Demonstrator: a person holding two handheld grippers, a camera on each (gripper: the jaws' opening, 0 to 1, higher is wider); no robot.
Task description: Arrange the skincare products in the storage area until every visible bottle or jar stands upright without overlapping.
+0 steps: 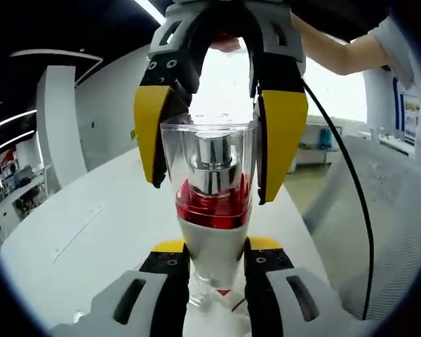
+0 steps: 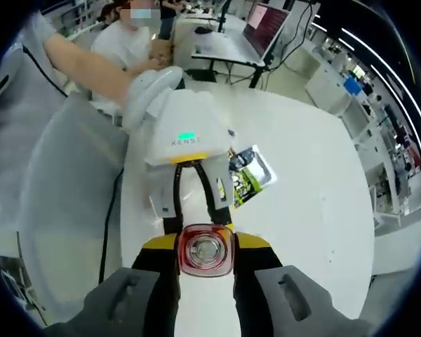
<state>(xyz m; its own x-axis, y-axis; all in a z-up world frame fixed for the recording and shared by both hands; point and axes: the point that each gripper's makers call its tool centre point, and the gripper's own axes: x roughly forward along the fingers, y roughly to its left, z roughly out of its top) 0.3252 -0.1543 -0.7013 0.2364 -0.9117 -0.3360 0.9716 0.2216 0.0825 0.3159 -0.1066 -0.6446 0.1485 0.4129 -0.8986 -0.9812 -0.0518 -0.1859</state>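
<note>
bottle point(image 1: 214, 196) between both tools, mid-table

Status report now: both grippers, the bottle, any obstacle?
Left gripper shut on bottle base. Right gripper shut on its clear cap end. Bottle held above white table. Nothing in the way seen.

Two handheld grippers meet over one object. In the left gripper view, the left gripper point(image 1: 214, 261) rises from below with its yellow-tipped jaws closed against the base of a perfume bottle point(image 1: 214, 193), while the right gripper point(image 1: 217, 151) reaches down from above, its yellow jaws pressed on the bottle's clear cap. A person's bare forearm point(image 1: 337, 50) extends behind it. In the right gripper view, the right gripper point(image 2: 206, 247) clamps the cap end, facing the left gripper point(image 2: 196, 203).
</note>
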